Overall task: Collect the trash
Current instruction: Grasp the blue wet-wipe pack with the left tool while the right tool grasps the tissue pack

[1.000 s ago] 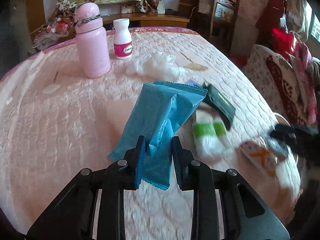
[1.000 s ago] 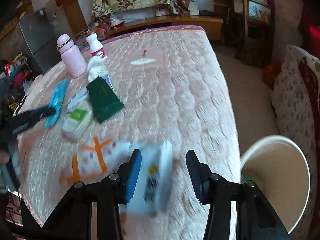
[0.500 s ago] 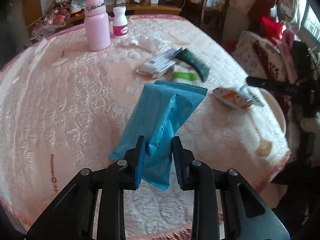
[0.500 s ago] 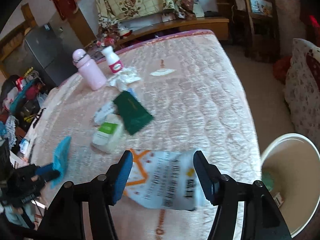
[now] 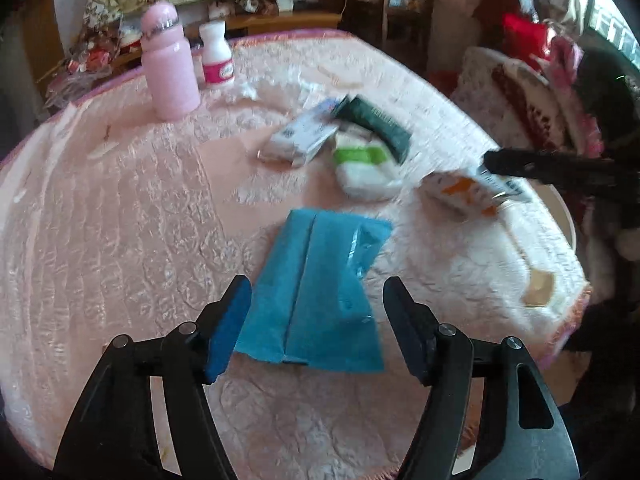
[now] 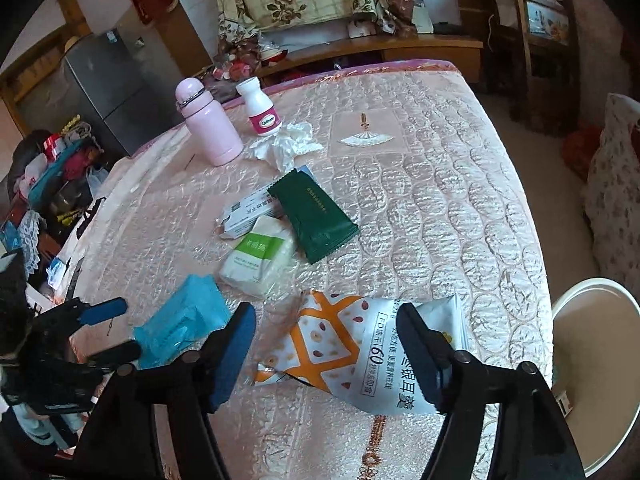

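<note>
My left gripper [image 5: 318,300] is open, its jaws wide on either side of a blue wrapper [image 5: 320,292] lying flat on the pink quilted table [image 5: 120,220]. My right gripper [image 6: 326,330] is open over a white and orange snack bag [image 6: 360,352] near the table's front edge. The blue wrapper [image 6: 184,320] and left gripper [image 6: 108,328] show at the left in the right wrist view. A white bin [image 6: 596,364] stands on the floor at the right.
A green wrapper [image 6: 316,216], a green-banded tissue pack [image 6: 260,256], a white box [image 6: 248,216], a crumpled tissue [image 6: 286,146], a pink flask [image 6: 208,126] and a white bottle [image 6: 260,108] are on the table. A cushioned seat [image 6: 616,200] is at the right.
My left gripper opened and let go of the blue wrapper, which now lies on the table. My right gripper opened wider and drew back from the snack bag.
</note>
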A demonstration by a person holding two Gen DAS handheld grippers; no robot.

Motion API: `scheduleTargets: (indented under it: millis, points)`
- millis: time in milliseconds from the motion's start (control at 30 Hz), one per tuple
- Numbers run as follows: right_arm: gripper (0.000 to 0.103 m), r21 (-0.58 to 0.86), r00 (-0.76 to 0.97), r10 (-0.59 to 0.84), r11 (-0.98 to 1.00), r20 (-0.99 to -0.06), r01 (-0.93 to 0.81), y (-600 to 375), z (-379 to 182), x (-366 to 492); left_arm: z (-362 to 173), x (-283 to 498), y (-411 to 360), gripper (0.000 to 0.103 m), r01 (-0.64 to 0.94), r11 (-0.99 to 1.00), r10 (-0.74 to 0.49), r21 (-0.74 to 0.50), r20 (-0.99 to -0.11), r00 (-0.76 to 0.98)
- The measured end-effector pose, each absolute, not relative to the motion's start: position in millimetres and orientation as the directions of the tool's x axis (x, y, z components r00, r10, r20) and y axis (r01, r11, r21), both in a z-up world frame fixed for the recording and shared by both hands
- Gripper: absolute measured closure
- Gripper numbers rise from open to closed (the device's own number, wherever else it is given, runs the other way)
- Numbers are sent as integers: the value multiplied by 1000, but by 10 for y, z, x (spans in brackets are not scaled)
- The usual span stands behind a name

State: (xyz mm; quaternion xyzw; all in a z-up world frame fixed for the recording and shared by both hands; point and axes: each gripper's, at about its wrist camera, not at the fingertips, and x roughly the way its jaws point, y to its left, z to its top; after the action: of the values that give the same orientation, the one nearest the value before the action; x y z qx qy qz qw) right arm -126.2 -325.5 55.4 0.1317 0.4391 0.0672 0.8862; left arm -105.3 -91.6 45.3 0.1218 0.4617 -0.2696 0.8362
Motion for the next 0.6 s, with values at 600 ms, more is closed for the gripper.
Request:
scheduleTargets:
  millis: [600]
  points:
    - [30, 207, 490, 180, 978, -853, 2, -2461, 319, -419, 354, -930, -616, 50, 342, 938, -236, -63, -838, 493]
